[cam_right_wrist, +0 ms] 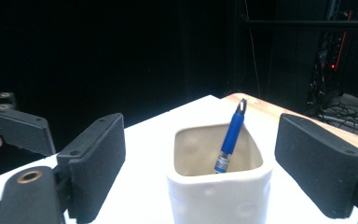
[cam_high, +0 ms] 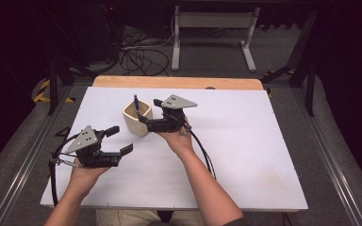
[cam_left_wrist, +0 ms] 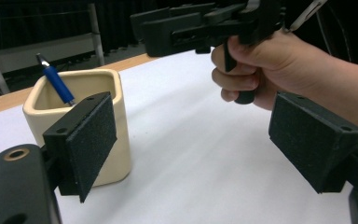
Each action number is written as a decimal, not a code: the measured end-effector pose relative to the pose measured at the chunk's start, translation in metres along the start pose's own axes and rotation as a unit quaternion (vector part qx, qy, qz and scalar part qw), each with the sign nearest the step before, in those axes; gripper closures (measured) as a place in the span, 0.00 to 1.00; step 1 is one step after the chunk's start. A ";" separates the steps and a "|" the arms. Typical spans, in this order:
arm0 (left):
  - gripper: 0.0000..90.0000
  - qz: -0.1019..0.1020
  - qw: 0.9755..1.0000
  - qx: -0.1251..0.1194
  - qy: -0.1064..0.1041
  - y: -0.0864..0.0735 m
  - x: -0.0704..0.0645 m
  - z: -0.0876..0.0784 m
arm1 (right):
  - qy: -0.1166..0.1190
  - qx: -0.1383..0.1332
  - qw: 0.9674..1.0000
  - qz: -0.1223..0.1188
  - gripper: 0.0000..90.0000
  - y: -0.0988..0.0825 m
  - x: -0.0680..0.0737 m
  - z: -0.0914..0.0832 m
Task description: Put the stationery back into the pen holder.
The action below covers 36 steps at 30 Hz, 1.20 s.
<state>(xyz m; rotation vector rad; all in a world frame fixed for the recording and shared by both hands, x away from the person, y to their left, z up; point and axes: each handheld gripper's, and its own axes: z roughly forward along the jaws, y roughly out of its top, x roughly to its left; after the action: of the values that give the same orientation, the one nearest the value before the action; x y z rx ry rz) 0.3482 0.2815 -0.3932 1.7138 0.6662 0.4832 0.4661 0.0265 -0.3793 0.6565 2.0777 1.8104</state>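
Right gripper view: blue pen [cam_right_wrist: 230,140] in unmarked cream cup [cam_right_wrist: 219,198]

Black two-fingered grippers [cam_high: 118,140] with grey triangular plates, black cables, textured pads.

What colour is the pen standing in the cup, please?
Blue pen, clearest in the right gripper view.

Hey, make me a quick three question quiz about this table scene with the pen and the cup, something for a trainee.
1. True or false: the blue pen lies flat on the table.
2. Which gripper is nearer the cream cup? A) left gripper B) right gripper
3. Fill in: the pen leans inside the ____.

Key:
1. False; it stands tilted in the cup.
2. B; the right gripper has open fingers by the cup, while the left gripper, also open, is apart.
3. cup
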 end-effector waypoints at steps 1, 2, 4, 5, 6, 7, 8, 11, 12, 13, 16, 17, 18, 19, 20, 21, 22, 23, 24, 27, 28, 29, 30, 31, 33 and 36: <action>0.18 0.002 1.000 0.000 0.001 0.000 0.000 0.000 | 0.000 -0.002 1.000 -0.002 0.17 0.001 0.000 -0.002; 0.18 0.002 1.000 0.000 0.001 0.000 0.001 0.000 | 0.000 -0.002 1.000 -0.003 0.17 0.001 -0.001 -0.004; 0.18 0.001 1.000 0.001 0.001 0.000 0.000 0.000 | 0.001 -0.002 1.000 -0.002 0.15 0.002 -0.001 -0.007; 0.18 0.001 1.000 0.001 0.001 0.000 0.000 0.000 | 0.001 -0.002 1.000 -0.002 0.14 0.003 -0.001 -0.009; 0.17 0.001 1.000 0.001 0.001 0.000 0.000 0.000 | 0.001 -0.003 1.000 0.000 0.14 0.003 -0.002 -0.011; 0.17 0.001 1.000 0.001 0.001 0.000 0.000 0.000 | 0.002 -0.004 1.000 0.001 0.13 0.003 -0.002 -0.013; 0.17 0.001 1.000 0.001 0.001 0.000 0.000 0.001 | 0.002 -0.005 1.000 0.000 0.13 0.003 -0.002 -0.014; 0.17 0.002 1.000 0.003 0.004 -0.001 0.000 0.001 | 0.003 -0.007 1.000 -0.001 0.12 0.003 -0.002 -0.020; 0.16 -0.001 1.000 0.003 0.004 -0.001 0.001 0.001 | 0.003 -0.006 1.000 -0.002 0.11 0.003 -0.003 -0.021; 0.16 -0.002 1.000 0.004 0.005 -0.002 0.001 0.002 | 0.002 -0.004 1.000 -0.003 0.10 0.004 -0.003 -0.023; 0.16 0.001 1.000 0.004 0.006 -0.001 0.001 0.002 | 0.002 -0.004 1.000 -0.009 0.09 0.006 -0.003 -0.029; 0.16 0.001 1.000 0.004 0.006 -0.001 0.001 0.002 | 0.002 -0.004 1.000 -0.010 0.08 0.006 -0.003 -0.031; 0.16 0.001 1.000 0.004 0.005 -0.001 0.001 0.002 | 0.003 -0.005 1.000 -0.011 0.08 0.007 -0.002 -0.033; 0.16 0.002 1.000 0.005 0.006 -0.001 0.001 0.002 | 0.003 -0.007 1.000 -0.012 0.07 0.007 -0.003 -0.036; 0.16 0.003 1.000 0.005 0.006 -0.001 0.000 0.002 | 0.003 -0.008 1.000 -0.011 0.07 0.007 -0.003 -0.038; 0.16 0.002 1.000 0.005 0.006 -0.001 0.000 0.002 | 0.004 -0.010 1.000 -0.010 0.06 0.007 -0.003 -0.040; 0.16 0.002 1.000 0.005 0.006 -0.001 0.000 0.002 | 0.004 -0.010 1.000 -0.010 0.06 0.007 -0.003 -0.042; 0.16 0.001 1.000 0.004 0.005 -0.001 0.000 0.002 | 0.004 -0.011 1.000 -0.008 0.05 0.006 -0.004 -0.045; 0.16 0.001 1.000 0.004 0.006 -0.001 0.000 0.002 | 0.005 -0.013 1.000 -0.007 0.05 0.006 -0.004 -0.047; 0.14 -0.003 1.000 0.001 0.008 -0.001 0.001 0.001 | 0.006 -0.015 1.000 -0.002 0.03 0.004 -0.005 -0.055; 0.13 -0.005 1.000 0.001 0.009 -0.001 0.001 0.001 | 0.005 -0.017 1.000 0.000 0.03 0.003 -0.006 -0.058; 0.13 -0.008 1.000 0.000 0.009 -0.001 0.002 0.001 | 0.003 -0.018 1.000 0.002 0.03 0.003 -0.006 -0.060; 0.13 -0.008 1.000 0.000 0.009 -0.001 0.002 0.001 | 0.003 -0.017 1.000 0.001 0.02 0.002 -0.006 -0.063; 0.13 -0.009 1.000 0.000 0.009 -0.001 0.002 0.001 | 0.001 -0.017 1.000 0.000 0.02 0.002 -0.006 -0.065; 0.13 -0.008 1.000 0.000 0.010 -0.001 0.002 0.001 | 0.000 -0.014 1.000 -0.002 0.01 0.003 -0.005 -0.070; 0.13 -0.006 1.000 0.001 0.010 0.000 0.001 0.001 | -0.001 -0.016 1.000 -0.006 0.01 0.005 -0.005 -0.077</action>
<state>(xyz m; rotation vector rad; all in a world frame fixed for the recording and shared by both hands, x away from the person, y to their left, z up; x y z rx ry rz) 0.3497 0.2814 -0.3939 1.7087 0.6914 0.4910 0.4311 -0.0406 -0.3631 0.6373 2.0436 1.8313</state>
